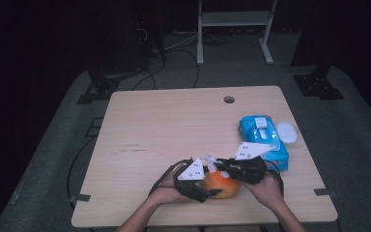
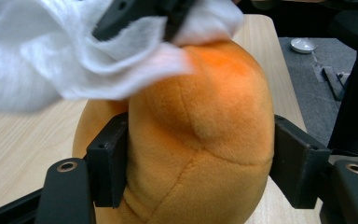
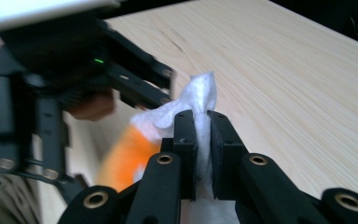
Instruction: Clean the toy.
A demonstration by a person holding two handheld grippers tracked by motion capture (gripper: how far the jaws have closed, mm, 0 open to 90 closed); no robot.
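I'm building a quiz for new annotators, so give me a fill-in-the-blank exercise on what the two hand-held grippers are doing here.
1. The left hand-held gripper clamps an ____ plush toy between its jaws.
2. The right hand-held gripper pinches a white ____ against the toy's top.
3. The blue wipes pack lies on the table's ____ side in the high view.

Missing words: orange; wipe; right
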